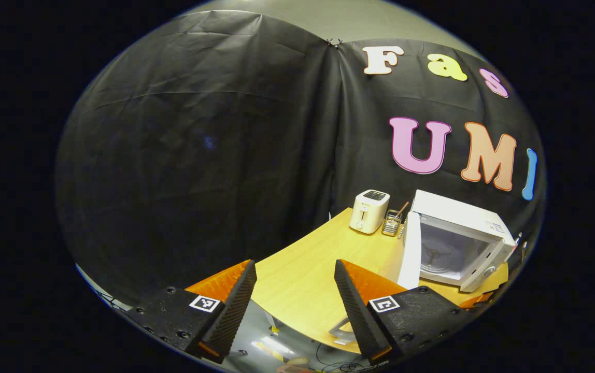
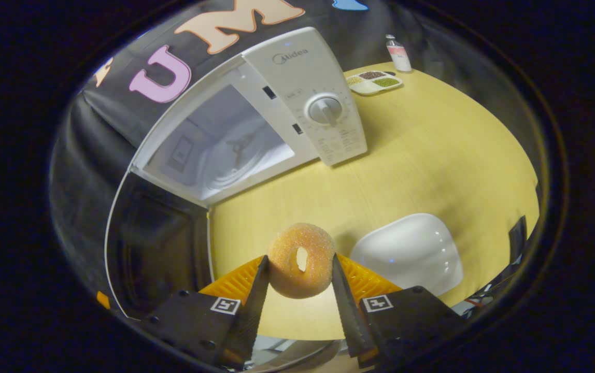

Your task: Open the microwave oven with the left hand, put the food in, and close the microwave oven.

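So the right tool (image 2: pixel 297 272) has the donut (image 2: pixel 301 260) pinched between both fingers, standing on edge so the hole faces the camera, lifted above the bench (image 2: pixel 432 155). Just beside it on the bench is a white plate (image 2: pixel 409 252) with nothing on it. The microwave (image 2: pixel 256 119) is wide open, door (image 2: pixel 157 248) swung out past the bench's edge, and the turntable shows inside the cavity. Over by the far edge of the bench there's a little divided tray (image 2: pixel 373 81) and a small bottle (image 2: pixel 397 53).

The left tool (image 1: pixel 295 269) is spread open and gripping nothing, hanging back off the bench's edge. From there the microwave sits toward a far corner, with a toaster (image 1: pixel 369 211) and a small rack (image 1: pixel 392 223) next to it.
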The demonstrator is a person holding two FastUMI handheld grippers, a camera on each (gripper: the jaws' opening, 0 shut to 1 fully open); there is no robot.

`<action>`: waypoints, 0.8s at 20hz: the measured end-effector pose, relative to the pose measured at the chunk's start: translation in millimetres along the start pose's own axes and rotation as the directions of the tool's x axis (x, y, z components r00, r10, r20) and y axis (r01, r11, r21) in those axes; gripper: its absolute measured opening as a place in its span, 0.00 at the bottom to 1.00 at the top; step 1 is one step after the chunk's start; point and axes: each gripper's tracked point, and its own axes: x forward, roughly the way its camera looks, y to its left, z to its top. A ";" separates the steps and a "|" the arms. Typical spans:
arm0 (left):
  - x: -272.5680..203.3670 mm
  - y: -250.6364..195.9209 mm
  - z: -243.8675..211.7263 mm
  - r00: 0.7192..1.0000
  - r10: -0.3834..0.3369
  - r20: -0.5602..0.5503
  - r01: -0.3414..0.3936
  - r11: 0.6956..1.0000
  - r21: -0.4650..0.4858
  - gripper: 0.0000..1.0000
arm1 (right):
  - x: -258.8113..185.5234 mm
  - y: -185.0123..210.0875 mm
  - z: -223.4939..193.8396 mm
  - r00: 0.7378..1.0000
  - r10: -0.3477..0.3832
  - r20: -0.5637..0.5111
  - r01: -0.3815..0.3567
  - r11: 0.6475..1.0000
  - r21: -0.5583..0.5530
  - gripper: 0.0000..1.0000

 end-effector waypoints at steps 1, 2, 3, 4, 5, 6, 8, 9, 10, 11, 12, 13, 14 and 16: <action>8.5 -1.6 -1.7 1.000 -0.022 -0.011 0.022 1.000 0.004 0.89 | 2.6 14.9 2.9 1.000 0.017 0.026 -0.017 1.000 0.023 0.65; 17.5 -2.7 -4.7 0.999 -0.043 -0.025 0.044 0.999 0.011 0.89 | 6.3 29.0 7.5 0.998 0.034 0.057 -0.036 0.999 0.034 0.65; 26.4 -4.9 -5.7 0.997 -0.067 -0.034 0.068 0.998 0.019 0.89 | 11.0 42.1 12.6 0.995 0.047 0.093 -0.051 0.998 0.040 0.65; 34.0 -7.5 -5.7 0.995 -0.092 -0.043 0.093 0.995 0.026 0.89 | 16.5 53.7 16.8 0.991 0.054 0.122 -0.060 0.997 0.042 0.65; 42.0 -10.4 -7.4 0.992 -0.114 -0.051 0.116 0.993 0.036 0.89 | 21.9 65.0 20.7 0.987 0.060 0.152 -0.068 0.997 0.048 0.64; 49.9 -12.2 -8.6 0.989 -0.136 -0.058 0.138 0.989 0.047 0.85 | 28.7 77.6 27.1 0.980 0.070 0.185 -0.082 0.995 0.056 0.65; 65.7 -18.5 -12.0 0.982 -0.175 -0.074 0.179 0.982 0.059 0.89 | 43.1 100.6 38.6 0.965 0.084 0.249 -0.105 0.992 0.072 0.64; 72.6 -22.4 -13.8 0.978 -0.192 -0.085 0.198 0.979 0.058 0.89 | 49.9 110.6 45.0 0.956 0.088 0.278 -0.115 0.990 0.083 0.64; 79.4 -24.4 -16.8 0.973 -0.210 -0.095 0.216 0.975 0.053 0.89 | 59.0 118.6 51.2 0.947 0.085 0.308 -0.118 0.989 0.091 0.64; 85.7 -27.9 -20.5 0.967 -0.230 -0.107 0.236 0.971 0.045 0.89 | 68.3 123.0 57.4 0.938 0.072 0.338 -0.111 0.989 0.099 0.63; 89.8 -30.3 -24.3 0.961 -0.248 -0.122 0.255 0.966 0.041 0.89 | 77.8 126.4 65.2 0.926 0.060 0.373 -0.107 0.988 0.108 0.63; 94.3 -32.3 -28.6 0.955 -0.262 -0.137 0.270 0.962 0.042 0.89 | 86.8 129.8 72.3 0.915 0.049 0.399 -0.106 0.987 0.121 0.63; 98.6 -32.6 -32.3 0.950 -0.276 -0.148 0.285 0.957 0.048 0.89 | 92.6 135.5 77.6 0.907 0.043 0.419 -0.111 0.984 0.140 0.63; 103.4 -32.7 -35.9 0.941 -0.295 -0.166 0.307 0.950 0.054 0.89 | 106.5 140.4 88.6 0.894 0.016 0.448 -0.116 0.974 0.195 0.64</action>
